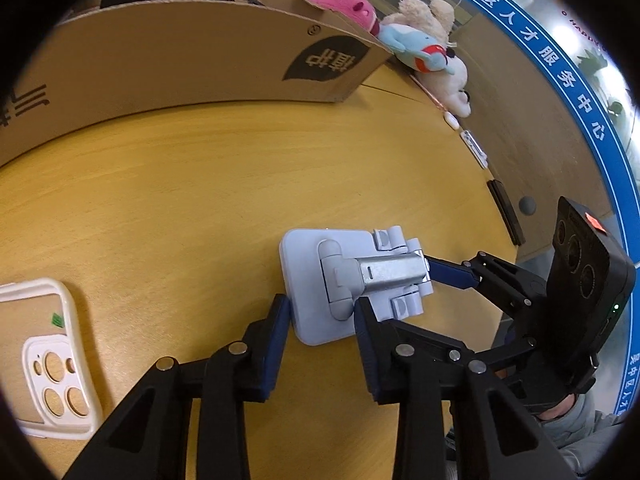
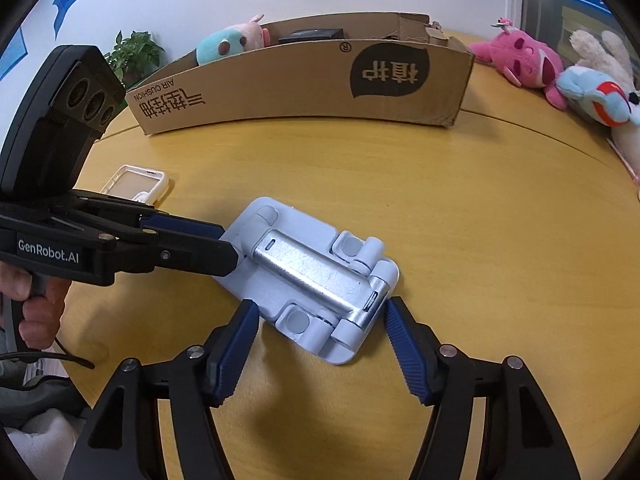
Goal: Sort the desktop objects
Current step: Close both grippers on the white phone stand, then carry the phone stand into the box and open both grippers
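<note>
- Currently a pale blue folding phone stand with a silver metal arm (image 2: 316, 276) is lying flat on the round yellow wooden table (image 2: 460, 208), near the middle, in front of the long brown cardboard box (image 2: 304, 84).
- The left gripper (image 1: 322, 320) is sitting with its blue-padded fingers (image 1: 280, 320) on either side of one end of the stand; the left pad is touching the base edge, but whether both pads are pressing I cannot tell.
- The right gripper (image 2: 318, 320) is straddling the opposite end, its ribbed blue pads (image 2: 400, 336) standing slightly apart from the stand, so it is not yet clamping.
- A white phone case with camera cut-outs (image 1: 48, 356) is lying on the table to the left of the stand, well apart from it.
- Plush toys, a pink one (image 2: 520, 60) and a light blue one (image 2: 592, 96), are resting at the table's far right edge beside the box.
- Another teal and pink plush (image 2: 228, 42) is sitting inside the box, next to a black flat item (image 2: 312, 35).
</note>
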Demonstrator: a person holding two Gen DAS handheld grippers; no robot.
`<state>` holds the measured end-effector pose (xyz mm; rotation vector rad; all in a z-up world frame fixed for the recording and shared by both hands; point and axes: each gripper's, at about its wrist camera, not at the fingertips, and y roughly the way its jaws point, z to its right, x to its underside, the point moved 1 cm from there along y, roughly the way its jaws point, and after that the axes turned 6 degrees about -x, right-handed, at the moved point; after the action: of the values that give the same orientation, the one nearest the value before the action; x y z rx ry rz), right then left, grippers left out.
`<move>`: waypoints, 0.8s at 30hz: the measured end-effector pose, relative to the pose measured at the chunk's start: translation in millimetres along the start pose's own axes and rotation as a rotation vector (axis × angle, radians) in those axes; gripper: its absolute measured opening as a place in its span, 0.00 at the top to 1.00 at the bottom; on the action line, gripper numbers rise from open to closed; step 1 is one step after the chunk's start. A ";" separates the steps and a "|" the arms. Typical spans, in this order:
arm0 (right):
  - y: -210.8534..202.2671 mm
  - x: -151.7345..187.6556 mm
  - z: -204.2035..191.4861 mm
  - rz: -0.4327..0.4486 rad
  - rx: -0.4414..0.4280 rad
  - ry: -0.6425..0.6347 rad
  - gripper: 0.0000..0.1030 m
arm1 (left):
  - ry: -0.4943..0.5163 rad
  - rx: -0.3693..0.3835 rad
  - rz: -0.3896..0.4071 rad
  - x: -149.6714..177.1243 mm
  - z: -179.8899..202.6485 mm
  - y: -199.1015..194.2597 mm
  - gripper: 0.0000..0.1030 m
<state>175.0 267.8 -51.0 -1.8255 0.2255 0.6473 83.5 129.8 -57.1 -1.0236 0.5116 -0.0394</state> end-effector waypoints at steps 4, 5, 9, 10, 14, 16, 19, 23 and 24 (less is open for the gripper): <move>2.6 -4.2 -2.0 -0.002 0.003 -0.004 0.39 | 0.029 -0.052 0.013 -0.1 3.2 -1.5 0.69; 2.5 -4.7 -1.7 -0.003 0.002 -0.001 0.40 | 0.037 -0.062 0.013 -0.2 3.8 -2.2 0.69; -0.9 -10.9 1.1 0.006 -0.006 0.024 0.51 | 0.026 -0.061 0.016 -0.2 -0.2 -5.3 0.69; 0.1 -12.9 2.5 0.003 -0.005 0.024 0.52 | 0.028 -0.064 0.019 -0.5 0.6 -6.0 0.69; 3.4 -24.5 -1.5 0.004 0.025 0.015 0.55 | 0.025 -0.073 0.051 -5.9 -2.7 -14.0 0.70; 3.3 -32.5 -3.6 0.017 0.030 0.013 0.56 | 0.014 -0.070 0.075 -10.1 -6.7 -21.6 0.70; -0.8 -46.7 -8.9 0.045 0.027 0.004 0.56 | 0.004 -0.076 0.135 -17.3 -11.3 -40.6 0.70; -14.3 -73.7 -22.1 0.106 0.032 -0.042 0.56 | -0.012 -0.075 0.234 -32.3 -19.0 -75.3 0.70; -19.2 -81.7 -25.9 0.126 0.034 -0.059 0.56 | -0.013 -0.076 0.255 -36.0 -19.9 -82.8 0.70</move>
<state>124.1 237.6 13.9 -1.7672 0.3126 0.7793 60.1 79.4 16.8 -1.0256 0.6324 0.2140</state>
